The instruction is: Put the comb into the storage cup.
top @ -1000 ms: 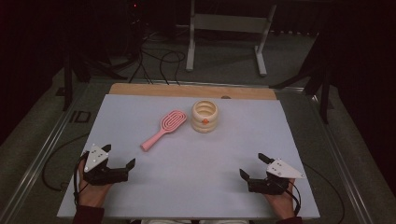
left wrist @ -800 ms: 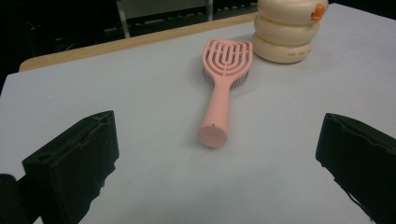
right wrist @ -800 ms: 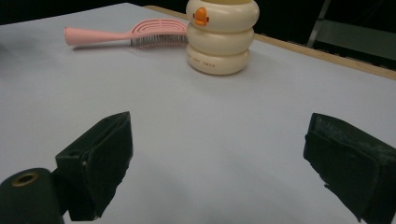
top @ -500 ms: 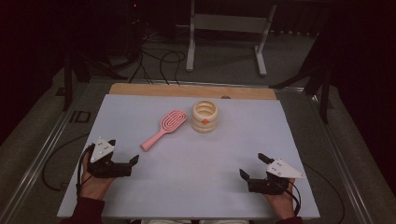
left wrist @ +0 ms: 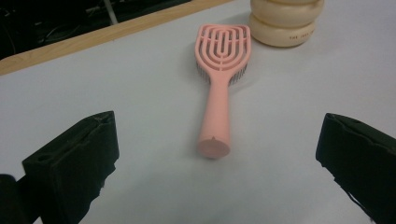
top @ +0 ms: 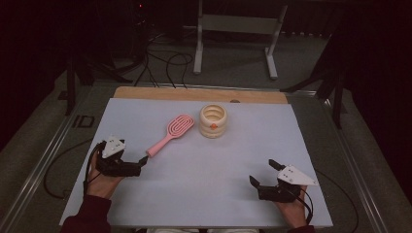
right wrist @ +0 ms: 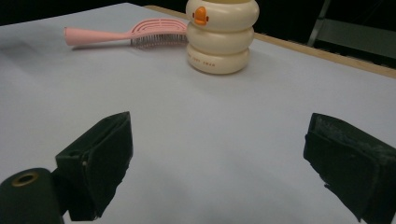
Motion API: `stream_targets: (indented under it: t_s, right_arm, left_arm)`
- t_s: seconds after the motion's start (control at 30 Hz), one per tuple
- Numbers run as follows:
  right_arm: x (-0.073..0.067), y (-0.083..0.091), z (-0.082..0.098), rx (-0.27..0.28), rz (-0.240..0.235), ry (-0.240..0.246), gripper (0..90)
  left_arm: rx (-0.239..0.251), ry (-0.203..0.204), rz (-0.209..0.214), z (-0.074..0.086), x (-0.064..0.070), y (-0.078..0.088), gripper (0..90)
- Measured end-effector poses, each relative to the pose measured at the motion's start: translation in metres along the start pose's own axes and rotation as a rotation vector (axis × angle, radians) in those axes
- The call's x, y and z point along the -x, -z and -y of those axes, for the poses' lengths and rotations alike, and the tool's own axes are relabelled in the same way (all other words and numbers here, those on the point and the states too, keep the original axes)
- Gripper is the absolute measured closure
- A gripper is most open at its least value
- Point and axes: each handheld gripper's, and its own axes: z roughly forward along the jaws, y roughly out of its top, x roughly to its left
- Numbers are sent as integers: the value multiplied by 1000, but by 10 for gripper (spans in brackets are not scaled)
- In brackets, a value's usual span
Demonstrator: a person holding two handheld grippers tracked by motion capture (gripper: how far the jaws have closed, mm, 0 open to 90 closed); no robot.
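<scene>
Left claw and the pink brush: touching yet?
Apart. In the left gripper view, bare table lies between the brush handle's end and the open left claw, whose jaws stand wide on either side.

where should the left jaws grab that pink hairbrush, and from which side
Best on the handle, probably just past its rounded end. The pink hairbrush lies flat, bristles down, with the handle pointing at the open left gripper, whose jaws already straddle its line. Come straight forward, low over the table, and close across the narrow handle. The wide slotted head sits close to the cream holder, so it looks less easy.
</scene>
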Motion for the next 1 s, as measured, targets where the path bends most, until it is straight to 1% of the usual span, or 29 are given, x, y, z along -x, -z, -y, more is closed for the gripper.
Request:
stream_targets:
  t_s: [0.03, 0.3, 0.43, 0.6, 0.63, 0.77, 1.0]
  right_arm:
    - [0, 0, 0, 0, 0, 2, 83]
    - [1, 0, 0, -3, 1, 0, 83]
    - [0, 0, 1, -5, -1, -1, 83]
    - [0, -1, 1, -6, -1, -2, 83]
    - [0, -1, 1, -6, -1, -1, 83]
    - [1, -1, 1, -5, 0, -1, 83]
    - [1, 0, 1, -3, -2, -3, 83]
  left_arm:
    - [-10, -10, 0, -3, -1, -2, 0]
    - [-45, -28, 3, -12, -3, -12, 0]
    - [-60, -24, -2, -14, -5, -16, 0]
    - [-60, -20, 7, -18, -8, -19, 0]
    - [-57, -23, 6, -21, -9, -21, 0]
    - [-75, -28, 7, -26, -10, -25, 0]
    - [-99, -40, 2, -32, -12, -34, 0]
